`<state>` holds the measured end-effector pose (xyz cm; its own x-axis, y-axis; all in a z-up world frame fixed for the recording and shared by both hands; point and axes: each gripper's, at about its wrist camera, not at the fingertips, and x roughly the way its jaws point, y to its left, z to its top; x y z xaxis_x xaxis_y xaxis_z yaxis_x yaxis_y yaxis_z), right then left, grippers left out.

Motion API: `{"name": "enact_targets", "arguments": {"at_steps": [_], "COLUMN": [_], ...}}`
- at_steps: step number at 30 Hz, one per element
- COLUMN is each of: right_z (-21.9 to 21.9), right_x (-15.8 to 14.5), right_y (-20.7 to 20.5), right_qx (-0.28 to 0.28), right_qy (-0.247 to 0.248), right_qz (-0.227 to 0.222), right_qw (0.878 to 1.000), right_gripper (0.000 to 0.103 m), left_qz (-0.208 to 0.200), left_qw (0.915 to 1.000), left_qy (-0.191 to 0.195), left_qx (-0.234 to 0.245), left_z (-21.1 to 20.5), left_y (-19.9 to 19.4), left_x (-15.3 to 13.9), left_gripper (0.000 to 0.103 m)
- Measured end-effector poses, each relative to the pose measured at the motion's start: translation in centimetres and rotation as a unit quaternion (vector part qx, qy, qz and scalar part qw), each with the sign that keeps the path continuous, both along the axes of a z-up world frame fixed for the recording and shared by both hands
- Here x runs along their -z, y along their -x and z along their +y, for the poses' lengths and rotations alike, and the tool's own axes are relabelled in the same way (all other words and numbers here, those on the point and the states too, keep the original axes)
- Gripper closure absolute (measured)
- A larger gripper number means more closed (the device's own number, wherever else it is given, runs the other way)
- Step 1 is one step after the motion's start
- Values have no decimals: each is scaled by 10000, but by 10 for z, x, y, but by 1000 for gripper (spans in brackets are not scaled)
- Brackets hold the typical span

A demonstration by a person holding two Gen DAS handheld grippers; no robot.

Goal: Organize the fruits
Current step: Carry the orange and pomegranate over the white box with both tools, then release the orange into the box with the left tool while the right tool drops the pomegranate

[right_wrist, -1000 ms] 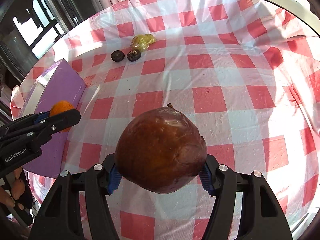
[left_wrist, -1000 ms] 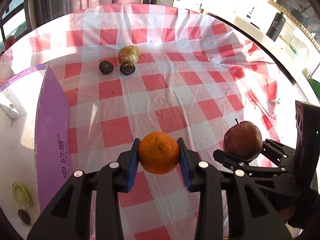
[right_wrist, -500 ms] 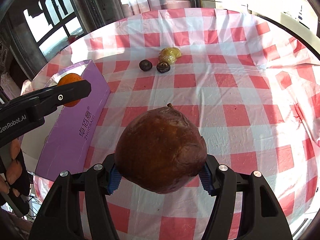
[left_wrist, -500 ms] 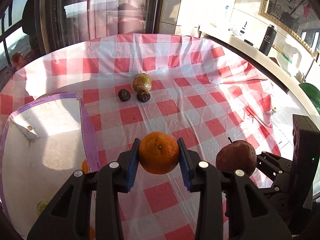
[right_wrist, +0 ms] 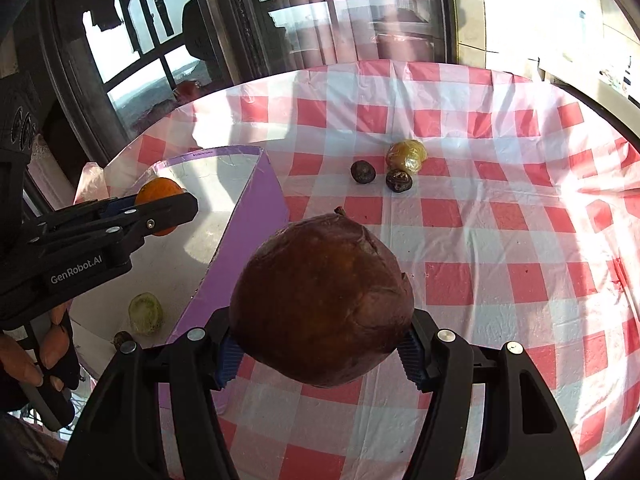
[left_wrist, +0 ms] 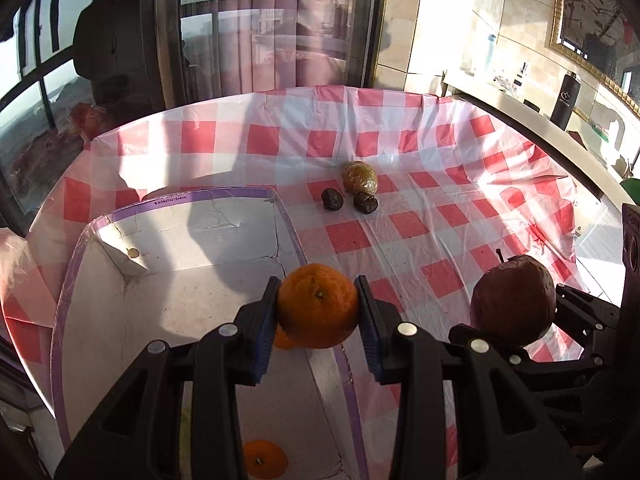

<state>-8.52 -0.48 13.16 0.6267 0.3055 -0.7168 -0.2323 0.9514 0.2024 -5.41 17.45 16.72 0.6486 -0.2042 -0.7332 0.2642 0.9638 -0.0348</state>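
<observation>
Tongs grip fruit on both sides. The left tongs [left_wrist: 318,312] are clamped tight on an orange [left_wrist: 318,306], their blue pads pressed to its two flanks, and hold it in the air above the right wall of the purple-sided box [left_wrist: 286,224]. The right tongs [right_wrist: 322,350] are closed on a large brown wrinkled fruit [right_wrist: 322,300] with a short stem, held above the checked cloth of the desk [right_wrist: 500,248], just to the right of the box.

Inside the box, on its white floor, lie a second orange [left_wrist: 264,458] near the front corner, a pale green fruit [right_wrist: 146,313] and a small dark fruit [right_wrist: 122,338] beside it; another orange patch shows behind the left pad.

Beyond the box's far right corner, on the cloth, sit a yellowish wrapped fruit [left_wrist: 360,176] and two small dark fruits [left_wrist: 332,199] just in front of it, close together.

A hand [right_wrist: 40,354] grasps the left tool's handle.
</observation>
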Motion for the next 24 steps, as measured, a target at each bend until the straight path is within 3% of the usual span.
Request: {"name": "enact_targets", "arguments": {"at_steps": [10, 17, 24], "right_z": [101, 150, 174], "right_x": [-13, 10, 40], "right_y": [-2, -7, -13], "right_qx": [-1378, -2144, -2434], "right_qy": [372, 691, 1133], "right_qz": [-358, 19, 486], "right_qw": [9891, 9743, 9621], "right_gripper": [41, 41, 41], "left_qz": [482, 709, 1016], "left_qw": [9921, 9825, 9746], "left_qy": [-371, -525, -492], "left_qx": [-1100, -1639, -1935], "left_z": [90, 129, 148], "left_y": [-15, -19, -20], "left_x": [27, 43, 61], "left_gripper": [66, 65, 65]}}
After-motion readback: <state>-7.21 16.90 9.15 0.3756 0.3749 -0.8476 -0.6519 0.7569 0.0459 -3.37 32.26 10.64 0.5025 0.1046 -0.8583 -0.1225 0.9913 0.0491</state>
